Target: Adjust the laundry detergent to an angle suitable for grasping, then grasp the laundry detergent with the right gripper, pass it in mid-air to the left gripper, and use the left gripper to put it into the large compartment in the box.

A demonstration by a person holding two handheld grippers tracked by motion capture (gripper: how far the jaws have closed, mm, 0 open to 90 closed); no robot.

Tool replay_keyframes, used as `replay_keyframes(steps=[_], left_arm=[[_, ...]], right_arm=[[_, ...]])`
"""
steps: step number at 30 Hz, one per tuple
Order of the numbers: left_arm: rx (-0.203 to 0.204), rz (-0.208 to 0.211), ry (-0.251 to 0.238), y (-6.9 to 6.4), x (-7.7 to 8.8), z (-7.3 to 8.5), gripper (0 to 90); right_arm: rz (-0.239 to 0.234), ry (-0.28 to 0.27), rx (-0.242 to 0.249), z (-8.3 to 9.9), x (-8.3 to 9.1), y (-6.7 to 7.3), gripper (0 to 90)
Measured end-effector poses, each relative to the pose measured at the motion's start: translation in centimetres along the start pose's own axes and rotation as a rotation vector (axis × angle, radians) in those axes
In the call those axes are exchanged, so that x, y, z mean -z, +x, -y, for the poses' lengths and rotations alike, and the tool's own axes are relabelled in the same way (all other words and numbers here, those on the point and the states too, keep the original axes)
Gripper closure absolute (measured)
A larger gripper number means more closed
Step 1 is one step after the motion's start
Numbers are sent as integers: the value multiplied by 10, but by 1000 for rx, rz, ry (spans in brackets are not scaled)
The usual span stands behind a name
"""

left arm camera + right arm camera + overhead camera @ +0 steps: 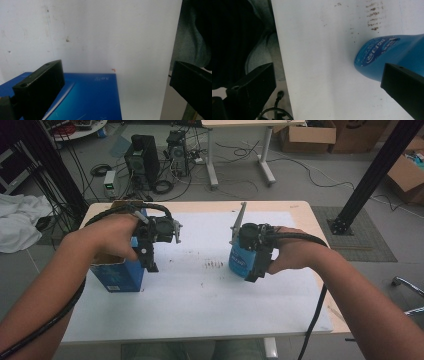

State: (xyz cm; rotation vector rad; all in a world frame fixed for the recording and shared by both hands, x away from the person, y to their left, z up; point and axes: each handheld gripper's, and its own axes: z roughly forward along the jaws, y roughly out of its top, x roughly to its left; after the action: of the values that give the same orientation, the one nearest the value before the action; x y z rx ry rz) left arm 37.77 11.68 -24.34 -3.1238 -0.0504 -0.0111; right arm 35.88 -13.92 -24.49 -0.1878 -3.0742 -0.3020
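Table (200, 310), covered by a white sheet carrying a patch of brown specks near its middle. On it stand the two things in hand, well apart, one toward each side.

Box (119, 275), blue, upright at the left of the table, its cardboard top open. It reads as thin card: light, stiff along its edges but likely to dent on its broad faces, and it may tip if pushed high up. The best hold is judged to be across two opposite walls near an edge, or on the open rim. In the left gripper view the box (85, 100) lies below and between the jaws, partly behind the left one.

Bottle (239, 260), blue plastic with a printed label, near the middle right of the table, mostly hidden by the hand. It is probably smooth and somewhat slippery, slightly yielding when squeezed; its weight depends on contents that cannot be seen. A hold across the narrower body is judged safest. In the right gripper view the bottle (392, 57) sits by the right jaw; contact cannot be told.

Left hand-held gripper (152, 265), just beside the box, jaws spread, nothing pinched.

Right hand-held gripper (252, 275), over the bottle, jaws spread wide, nothing clamped.
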Motion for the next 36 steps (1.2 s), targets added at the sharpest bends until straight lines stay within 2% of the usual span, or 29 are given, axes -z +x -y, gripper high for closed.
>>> replay_keyframes(steps=[4, 27, 36], left_arm=[[1, 3, -6, 0, -2, -1, 1], [17, -7, -10, -7, 0, 8, 1], [17, -8, -12, -4, 2, 7, 1]], right_arm=[[2, -12, -5, 1, 5, 1, 0], [10, -14, 6, 1, 5, 6, 0], [14, -32, 2, 4, 4, 3, 0]])
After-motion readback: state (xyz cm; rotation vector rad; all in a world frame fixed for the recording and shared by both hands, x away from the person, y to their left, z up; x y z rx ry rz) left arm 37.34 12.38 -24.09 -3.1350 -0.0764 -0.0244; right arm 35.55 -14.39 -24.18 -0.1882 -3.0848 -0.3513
